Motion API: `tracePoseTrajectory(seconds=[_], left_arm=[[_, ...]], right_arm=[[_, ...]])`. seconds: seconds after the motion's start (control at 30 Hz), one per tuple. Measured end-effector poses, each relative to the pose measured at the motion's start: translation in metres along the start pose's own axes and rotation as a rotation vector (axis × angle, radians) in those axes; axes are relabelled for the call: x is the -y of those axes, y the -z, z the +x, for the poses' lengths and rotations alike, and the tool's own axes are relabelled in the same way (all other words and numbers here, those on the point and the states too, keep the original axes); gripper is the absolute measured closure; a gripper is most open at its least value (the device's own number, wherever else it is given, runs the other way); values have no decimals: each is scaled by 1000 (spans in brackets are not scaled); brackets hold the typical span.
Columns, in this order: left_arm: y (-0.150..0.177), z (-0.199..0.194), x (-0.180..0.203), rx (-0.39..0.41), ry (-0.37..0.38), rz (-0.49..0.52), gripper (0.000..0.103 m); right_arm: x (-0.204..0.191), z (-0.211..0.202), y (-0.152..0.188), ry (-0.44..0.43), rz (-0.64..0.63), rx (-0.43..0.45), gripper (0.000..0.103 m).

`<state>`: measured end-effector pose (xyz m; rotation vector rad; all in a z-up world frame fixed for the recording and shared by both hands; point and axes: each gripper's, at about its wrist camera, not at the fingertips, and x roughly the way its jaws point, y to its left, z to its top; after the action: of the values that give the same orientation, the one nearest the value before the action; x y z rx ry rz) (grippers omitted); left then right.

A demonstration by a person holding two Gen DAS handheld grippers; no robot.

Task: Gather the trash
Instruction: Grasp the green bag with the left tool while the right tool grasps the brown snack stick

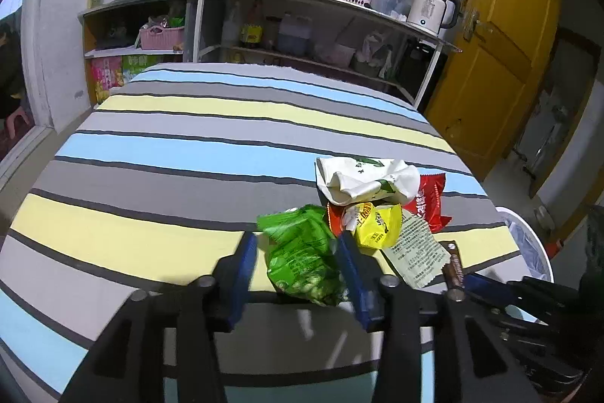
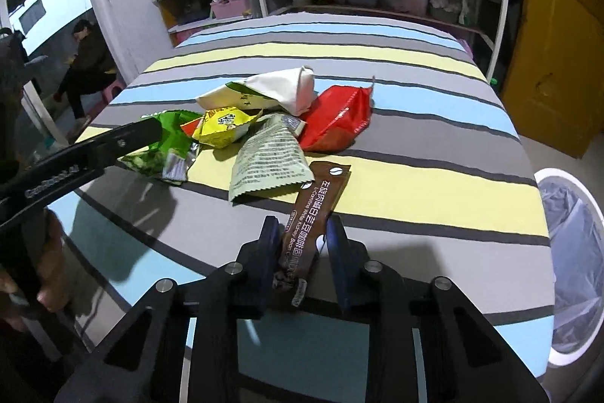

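Straddling the green wrapper (image 1: 302,252) on the striped table (image 1: 151,146) with wide-open left gripper (image 1: 298,248), right gripper (image 2: 302,233) half-closed around the brown sachet (image 2: 313,214), grip unclear; next: pinch, carry to bin (image 2: 566,252).

Wrappers (image 2: 271,123) on bed (image 2: 434,146), bin (image 2: 573,237) beside

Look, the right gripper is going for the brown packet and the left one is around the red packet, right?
Not quite. The left gripper is around the green packet, not the red packet, which lies farther back in the pile. The left wrist view shows it. The right gripper does have the brown packet between its fingers.
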<state>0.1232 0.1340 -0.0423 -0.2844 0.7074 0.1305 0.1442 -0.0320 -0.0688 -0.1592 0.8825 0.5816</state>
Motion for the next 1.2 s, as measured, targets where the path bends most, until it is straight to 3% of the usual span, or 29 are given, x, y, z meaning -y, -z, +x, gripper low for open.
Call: tracePoseTrajectory(seconds=[0.13,0.6,0.73,0.93,1.2], left_arm=[[-2,4,3,2,-11,-7,47],[-3,14,21,-24,7,33,46],[1,17,27,-39,13,55,60],[3,8,29,-8,-1,61,62],[7,-24,42,49,39,86,63]], right_arm=[[3,-1,2,-19,2,3,77],[10,-5,6,-55,20,13,77],[11,-6,6,-56,23,13,77],[13,-11,6,-54,23,25,78],[18,-34,9,-56,32,84,78]])
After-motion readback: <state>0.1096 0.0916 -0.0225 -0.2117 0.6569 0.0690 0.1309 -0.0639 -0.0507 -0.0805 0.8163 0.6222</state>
